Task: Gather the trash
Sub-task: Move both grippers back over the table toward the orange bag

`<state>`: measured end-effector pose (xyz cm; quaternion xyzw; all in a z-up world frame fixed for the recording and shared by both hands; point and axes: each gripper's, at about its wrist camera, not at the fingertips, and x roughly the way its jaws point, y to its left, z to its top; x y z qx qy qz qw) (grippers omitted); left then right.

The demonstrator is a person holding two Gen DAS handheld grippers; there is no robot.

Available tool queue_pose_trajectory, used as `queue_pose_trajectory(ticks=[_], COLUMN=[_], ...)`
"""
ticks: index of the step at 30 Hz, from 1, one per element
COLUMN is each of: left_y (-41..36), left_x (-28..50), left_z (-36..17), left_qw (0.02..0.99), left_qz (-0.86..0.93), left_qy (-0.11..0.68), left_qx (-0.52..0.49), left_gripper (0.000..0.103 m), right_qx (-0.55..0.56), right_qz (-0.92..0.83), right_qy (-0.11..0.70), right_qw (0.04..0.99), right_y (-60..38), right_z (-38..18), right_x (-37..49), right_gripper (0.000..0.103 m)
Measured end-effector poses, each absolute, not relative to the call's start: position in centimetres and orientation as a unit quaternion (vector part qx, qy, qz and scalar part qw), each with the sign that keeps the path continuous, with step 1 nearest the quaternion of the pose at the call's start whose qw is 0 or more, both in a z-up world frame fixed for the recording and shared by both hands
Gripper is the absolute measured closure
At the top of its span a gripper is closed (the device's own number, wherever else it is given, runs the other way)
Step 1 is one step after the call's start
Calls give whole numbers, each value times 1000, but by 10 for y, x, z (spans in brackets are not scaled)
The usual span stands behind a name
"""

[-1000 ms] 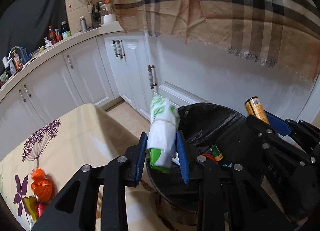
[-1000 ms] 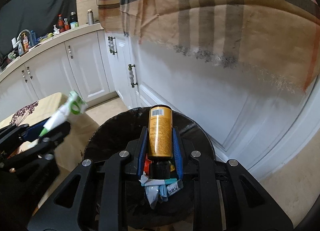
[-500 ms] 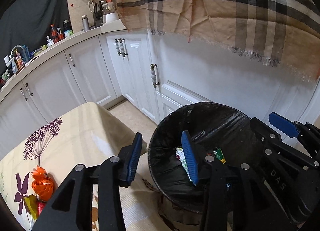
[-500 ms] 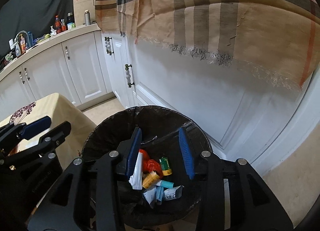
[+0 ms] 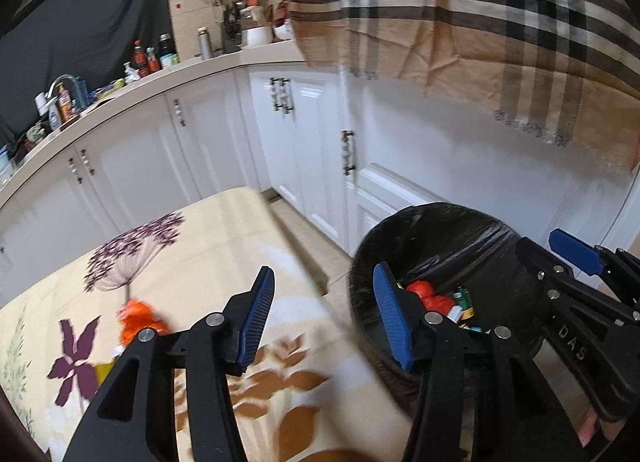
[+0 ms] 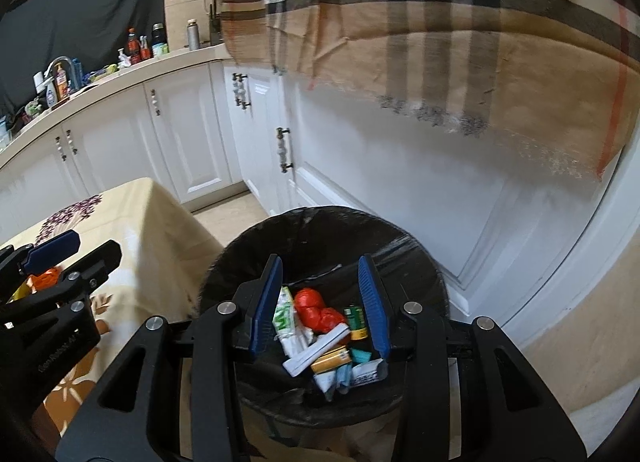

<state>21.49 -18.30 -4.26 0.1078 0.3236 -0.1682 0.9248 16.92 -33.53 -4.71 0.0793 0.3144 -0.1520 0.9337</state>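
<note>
A black-lined trash bin (image 6: 420, 262) stands on the floor beside the table and holds several pieces of trash: a green-white wrapper (image 6: 285, 314), red crumpled plastic (image 6: 316, 308), a yellow can (image 6: 330, 360). My right gripper (image 6: 322, 302) is open and empty above the bin. My left gripper (image 5: 324, 314) is open and empty over the table's edge, left of the bin (image 5: 492, 238). Orange crumpled trash (image 5: 138, 318) lies on the table to the left of the left gripper.
The table (image 5: 200, 246) has a cream floral cloth. White kitchen cabinets (image 5: 208, 150) run behind, with bottles on the counter (image 5: 148, 58). A plaid cloth (image 5: 480, 14) hangs over the counter above the bin. Tiled floor (image 6: 580, 342) lies to the right.
Both grippers opened and dropped their loads into the bin: the left its green-white wrapper, the right its yellow can. The left gripper has since swung left over the table.
</note>
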Motion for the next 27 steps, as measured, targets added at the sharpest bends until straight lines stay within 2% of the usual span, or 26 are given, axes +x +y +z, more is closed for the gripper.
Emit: queue_pose_trajectory(ticks=[27], left_y=[14], left_x=[170], left_z=[-40], left_qw=[940], left_qz=[-5], left_qy=[335], left_qx=[60], left_gripper=[46], right_qx=[19], right_qz=[4], right_qy=[328], right_qw=[944], right_y=[-175], right_z=[-31], right_x=[184], right_gripper=[64])
